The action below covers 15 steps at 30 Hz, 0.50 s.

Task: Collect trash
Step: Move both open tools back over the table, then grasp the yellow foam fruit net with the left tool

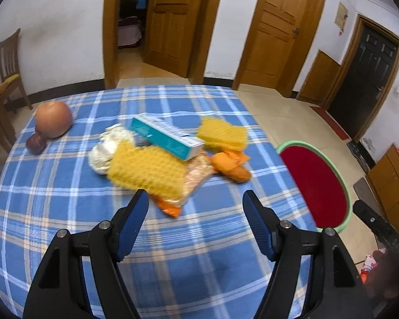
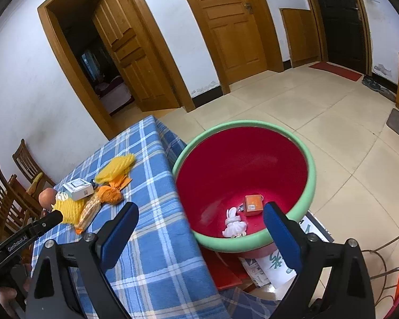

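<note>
In the left wrist view, the left gripper [image 1: 195,199] hangs wide open and empty over the checked tablecloth [image 1: 66,199], with the heap of trash just ahead of its fingertips. The nearest piece is the yellow foam net [image 1: 146,167]; its long axis runs across the jaws, slanting from near left to far right, so this claw looks better placed than the other to take it. Behind it lie a teal box [image 1: 165,137], a crumpled white wrapper [image 1: 106,148], a second yellow net [image 1: 223,133] and orange peel [image 1: 231,167]. In the right wrist view, the right gripper [image 2: 200,214] is likewise spread wide and holds nothing, poised above the red basin [image 2: 242,159], which stands just beside the table edge and already contains a small orange box [image 2: 253,204] and a white scrap [image 2: 234,224]; the heap lies well to its left.
</note>
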### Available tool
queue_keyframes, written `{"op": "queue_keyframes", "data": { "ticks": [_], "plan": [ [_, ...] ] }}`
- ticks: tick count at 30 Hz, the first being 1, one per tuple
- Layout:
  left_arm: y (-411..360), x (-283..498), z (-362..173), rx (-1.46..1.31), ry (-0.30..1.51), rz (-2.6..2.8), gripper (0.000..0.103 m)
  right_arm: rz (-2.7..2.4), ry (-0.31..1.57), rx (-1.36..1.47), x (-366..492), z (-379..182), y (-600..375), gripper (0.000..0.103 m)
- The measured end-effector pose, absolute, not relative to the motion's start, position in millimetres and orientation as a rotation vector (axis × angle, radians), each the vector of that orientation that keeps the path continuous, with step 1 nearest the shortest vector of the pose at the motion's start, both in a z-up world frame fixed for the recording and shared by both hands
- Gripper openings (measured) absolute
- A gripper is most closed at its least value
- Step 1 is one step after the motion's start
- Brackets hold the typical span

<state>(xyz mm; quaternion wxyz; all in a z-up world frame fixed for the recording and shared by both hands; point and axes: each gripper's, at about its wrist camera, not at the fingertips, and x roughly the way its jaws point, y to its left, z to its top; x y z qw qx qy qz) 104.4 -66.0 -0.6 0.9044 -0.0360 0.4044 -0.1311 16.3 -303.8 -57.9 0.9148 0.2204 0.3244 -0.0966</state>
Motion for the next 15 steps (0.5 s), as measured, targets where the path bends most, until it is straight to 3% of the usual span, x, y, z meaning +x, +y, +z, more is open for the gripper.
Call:
{"op": "queue_keyframes", "data": {
  "ticks": [15],
  "plan": [
    [-51, 140, -24, -0.058, 0.862, -0.185, 0.073, -0.159, 0.715, 0.430, 38, -68, -285, 0.098]
  ]
}}
